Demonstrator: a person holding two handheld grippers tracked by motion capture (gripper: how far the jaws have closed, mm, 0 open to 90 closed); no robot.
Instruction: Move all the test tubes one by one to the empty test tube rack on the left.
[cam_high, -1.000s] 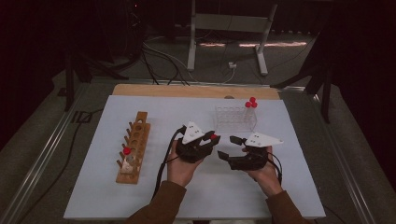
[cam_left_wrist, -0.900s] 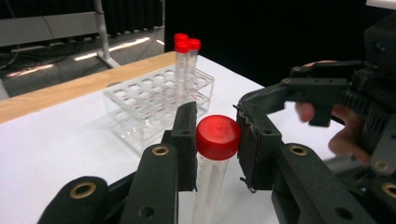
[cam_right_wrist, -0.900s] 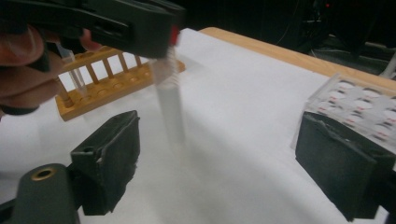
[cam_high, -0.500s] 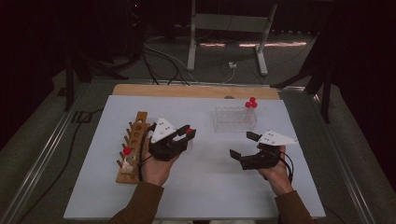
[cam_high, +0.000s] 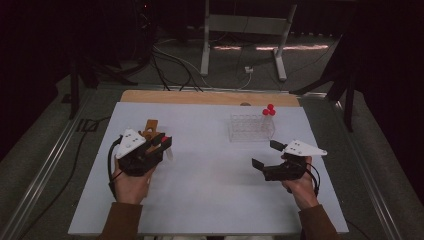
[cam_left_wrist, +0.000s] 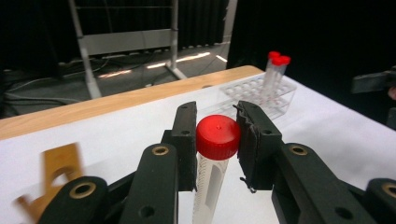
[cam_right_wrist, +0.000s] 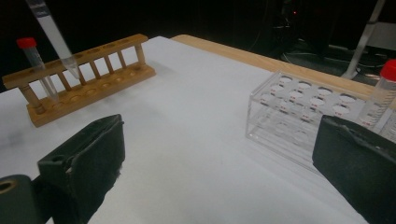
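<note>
My left tongs (cam_left_wrist: 217, 140) are pinched tight on a test tube (cam_left_wrist: 211, 179), the black pads pressing either side of its red screw cap (cam_left_wrist: 217, 136). The tube is clear plastic, slim and round, with a ribbed cap; it hangs down between the jaws, off the desk (cam_high: 210, 200), and from above it sits at the left tongs' tip, just beside the wooden rack (cam_high: 150, 128).

My right tongs (cam_right_wrist: 217, 163) are spread wide with nothing between them, having just been opening; the pads look like rough, matte black foam. They hover over bare white desk at the right side.

The wooden rack (cam_right_wrist: 86, 79) is a long tan frame with round holes and turned pegs; one red-capped tube (cam_right_wrist: 35, 65) stands in it near one end. The held tube's pointed tip hangs just above it in the right gripper view.

Off to the right stands a clear plastic rack (cam_high: 251, 128), boxy and see-through with a grid of holes, carrying red-capped tubes (cam_high: 268, 114) at its far right corner.
</note>
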